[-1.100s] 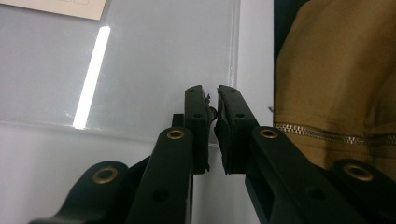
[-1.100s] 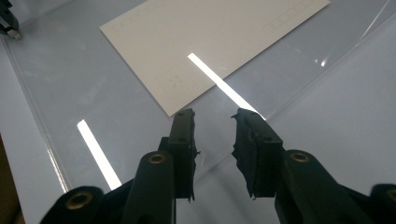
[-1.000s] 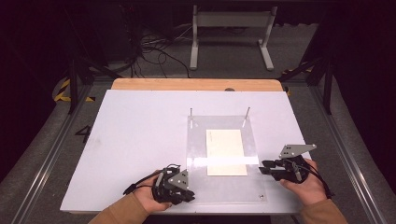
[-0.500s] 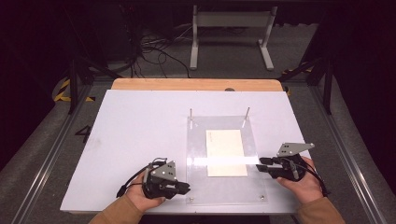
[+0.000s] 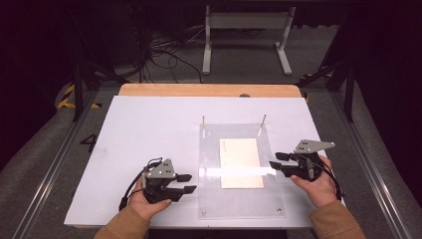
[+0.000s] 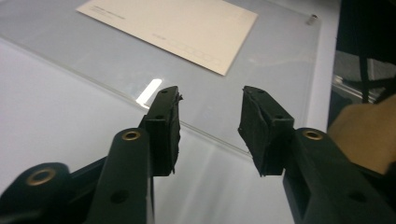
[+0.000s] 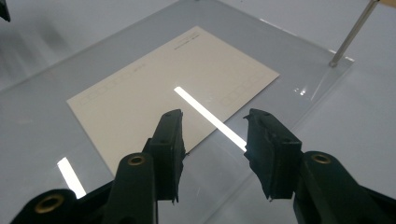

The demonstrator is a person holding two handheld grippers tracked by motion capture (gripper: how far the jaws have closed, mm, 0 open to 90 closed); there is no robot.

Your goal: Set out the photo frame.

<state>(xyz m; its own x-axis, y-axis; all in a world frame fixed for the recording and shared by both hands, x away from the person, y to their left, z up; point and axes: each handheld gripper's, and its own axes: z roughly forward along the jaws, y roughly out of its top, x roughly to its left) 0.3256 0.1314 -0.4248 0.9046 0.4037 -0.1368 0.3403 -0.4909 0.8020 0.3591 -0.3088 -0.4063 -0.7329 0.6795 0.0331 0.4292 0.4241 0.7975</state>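
I'm sitting at the white worktop, which is taking up most of the high view, with a wooden edge showing along its far side. On it, over toward my right, a clear acrylic sheet is lying flat, with two thin metal pins standing up at its far corners. A cream card is lying flat around the middle of that sheet — faint printed lines on it, too small to read.

My left tongs are sitting just off the sheet's left edge, pointing in at it. In the left gripper view the jaws are standing apart with nothing between them; they've just been opening, and the sheet's edge is running right past the tips.

My right tongs are doing the mirror thing at the sheet's right edge — jaws also just been opening, parted, nothing gripped. In the right gripper view they're hanging over the sheet with the card's near corner just beyond the tips. So both tongs are released, one either side of the sheet, card between them.
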